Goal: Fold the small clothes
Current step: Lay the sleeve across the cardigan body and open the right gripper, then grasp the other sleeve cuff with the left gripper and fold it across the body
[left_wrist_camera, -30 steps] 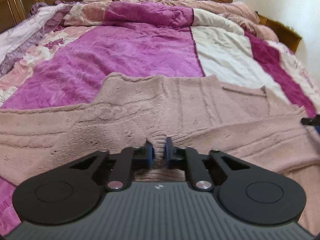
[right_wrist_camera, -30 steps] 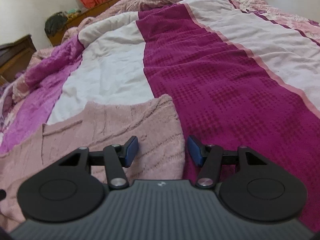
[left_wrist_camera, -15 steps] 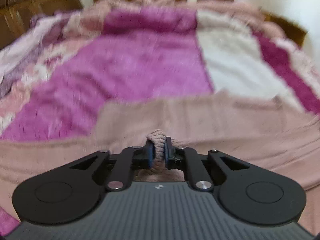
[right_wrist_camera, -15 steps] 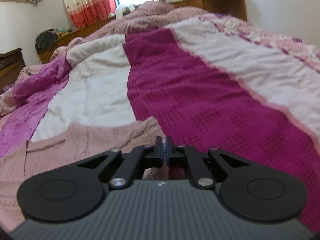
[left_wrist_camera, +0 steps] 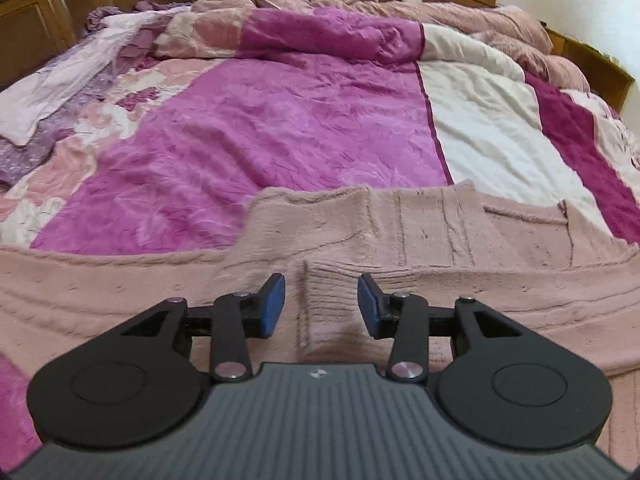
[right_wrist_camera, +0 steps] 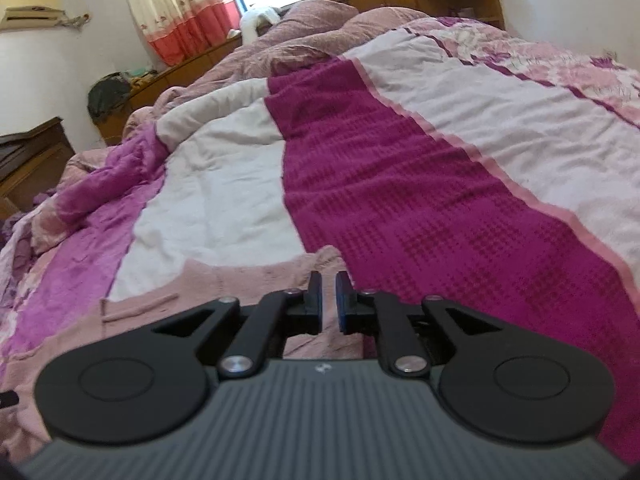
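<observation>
1. In the left wrist view, a dusty-pink knitted cardigan is seen spread across the near part of a patchwork bedspread, with a patch pocket facing up. The left gripper has just been opening; its jaws stand moderately apart over a raised ribbed fold that lies between the blue pads untouched, so nothing is held

2. In the right wrist view, the cardigan's far corner is seen resting on the magenta stripe. The right gripper has just been opening too; only a narrow gap is shown, with nothing clamped

3. One fold is judged laid and released; the garment is wide and unfinished, so further folds remain
</observation>
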`<state>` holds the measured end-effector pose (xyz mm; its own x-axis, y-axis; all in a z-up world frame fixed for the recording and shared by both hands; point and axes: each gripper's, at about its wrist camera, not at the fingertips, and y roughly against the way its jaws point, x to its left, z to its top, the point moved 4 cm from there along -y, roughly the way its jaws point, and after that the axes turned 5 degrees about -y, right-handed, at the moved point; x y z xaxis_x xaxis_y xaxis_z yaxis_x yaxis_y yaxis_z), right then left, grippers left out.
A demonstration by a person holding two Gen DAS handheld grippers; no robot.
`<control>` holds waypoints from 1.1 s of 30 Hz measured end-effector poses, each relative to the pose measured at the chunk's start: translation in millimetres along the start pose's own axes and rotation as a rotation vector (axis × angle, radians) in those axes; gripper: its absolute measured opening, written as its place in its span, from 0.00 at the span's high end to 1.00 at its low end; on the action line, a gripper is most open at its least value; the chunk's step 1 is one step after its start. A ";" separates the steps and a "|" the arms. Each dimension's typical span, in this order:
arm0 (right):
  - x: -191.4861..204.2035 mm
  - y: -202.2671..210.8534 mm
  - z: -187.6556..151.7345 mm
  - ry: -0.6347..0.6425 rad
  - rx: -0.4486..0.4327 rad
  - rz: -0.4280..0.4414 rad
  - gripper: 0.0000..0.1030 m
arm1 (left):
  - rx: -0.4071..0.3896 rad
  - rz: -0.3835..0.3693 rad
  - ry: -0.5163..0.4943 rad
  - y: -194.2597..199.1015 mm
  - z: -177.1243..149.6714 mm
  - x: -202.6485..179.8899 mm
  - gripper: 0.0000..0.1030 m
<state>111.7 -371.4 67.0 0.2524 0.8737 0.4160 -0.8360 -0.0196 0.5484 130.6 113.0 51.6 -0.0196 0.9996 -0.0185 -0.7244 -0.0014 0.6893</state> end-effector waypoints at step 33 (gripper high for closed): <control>57.5 86.3 -112.5 0.152 0.160 0.149 0.41 | 0.027 0.256 0.376 78.0 -72.2 141.3 0.35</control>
<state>-0.7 -268.2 56.6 0.0461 0.9184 0.3931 -0.7678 -0.2191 0.6021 21.6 252.3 50.4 -0.4481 0.8880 -0.1030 -0.6457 -0.2418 0.7243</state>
